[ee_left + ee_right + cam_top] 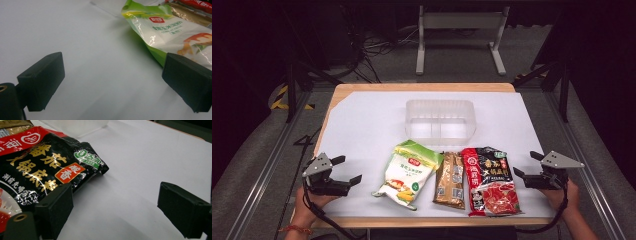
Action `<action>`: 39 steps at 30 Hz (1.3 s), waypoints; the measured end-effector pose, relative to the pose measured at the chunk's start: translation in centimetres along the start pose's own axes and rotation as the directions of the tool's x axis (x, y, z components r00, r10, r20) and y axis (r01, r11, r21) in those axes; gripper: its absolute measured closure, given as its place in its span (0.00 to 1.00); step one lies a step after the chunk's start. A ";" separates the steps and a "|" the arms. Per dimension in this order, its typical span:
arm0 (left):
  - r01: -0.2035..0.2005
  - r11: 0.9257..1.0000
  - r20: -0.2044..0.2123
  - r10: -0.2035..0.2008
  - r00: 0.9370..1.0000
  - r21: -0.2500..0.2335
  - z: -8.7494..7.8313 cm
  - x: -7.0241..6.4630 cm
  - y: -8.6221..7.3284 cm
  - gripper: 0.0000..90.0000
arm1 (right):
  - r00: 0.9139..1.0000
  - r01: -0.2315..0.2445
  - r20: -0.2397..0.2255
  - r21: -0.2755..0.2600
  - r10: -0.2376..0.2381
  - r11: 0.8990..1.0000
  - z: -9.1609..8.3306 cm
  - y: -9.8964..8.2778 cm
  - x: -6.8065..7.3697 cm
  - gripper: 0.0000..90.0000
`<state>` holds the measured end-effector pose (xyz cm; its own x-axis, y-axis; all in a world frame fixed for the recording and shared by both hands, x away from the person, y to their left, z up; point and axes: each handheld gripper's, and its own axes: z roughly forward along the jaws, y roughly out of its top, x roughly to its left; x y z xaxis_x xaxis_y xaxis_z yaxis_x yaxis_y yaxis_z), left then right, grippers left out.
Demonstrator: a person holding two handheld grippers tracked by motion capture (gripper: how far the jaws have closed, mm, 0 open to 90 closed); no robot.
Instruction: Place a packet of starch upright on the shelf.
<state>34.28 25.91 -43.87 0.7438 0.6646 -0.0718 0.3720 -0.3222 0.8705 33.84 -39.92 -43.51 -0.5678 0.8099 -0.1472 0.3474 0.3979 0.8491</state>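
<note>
My left gripper [347,170] rests near the table's [362,125] left edge, its fingers [41,81] spread apart with nothing between them, near the green-and-white bag [407,172]. My right gripper [526,167] sits at the right side, fingers [53,211] also apart and empty, just beside the black-and-red packet [489,180]. A brown packet [450,180] lies between the two bags, touching the black-and-red one. All three line up along the near edge. Behind them stands a clear tub [440,118] on the white sheet.
</note>
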 end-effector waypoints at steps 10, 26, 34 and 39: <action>-0.001 1.000 0.007 0.002 1.000 -0.007 -0.2 -0.1 -0.2 0.14 | 1.000 0.008 0.005 0.008 -0.008 1.000 0.1 0.0 0.1 0.15; -0.037 0.999 0.028 0.037 0.999 -0.004 0.2 -0.3 0.6 0.26 | 1.000 0.015 0.007 0.010 -0.015 1.000 0.1 0.0 0.2 0.15; -0.042 0.999 0.040 0.042 0.998 0.003 0.7 -0.2 1.7 0.27 | 1.000 0.017 0.009 0.012 -0.017 1.000 0.1 0.0 0.2 0.15; -0.041 0.999 0.060 0.041 0.997 -0.003 1.1 -0.1 2.4 0.27 | 1.000 0.015 0.006 0.014 -0.015 1.000 0.2 0.0 0.2 0.15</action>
<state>35.66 24.33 -42.27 0.7905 0.6091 -0.0647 0.3395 -0.3478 0.8740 33.83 -39.66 -43.62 -0.5680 0.8067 -0.1629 0.3494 0.4155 0.8398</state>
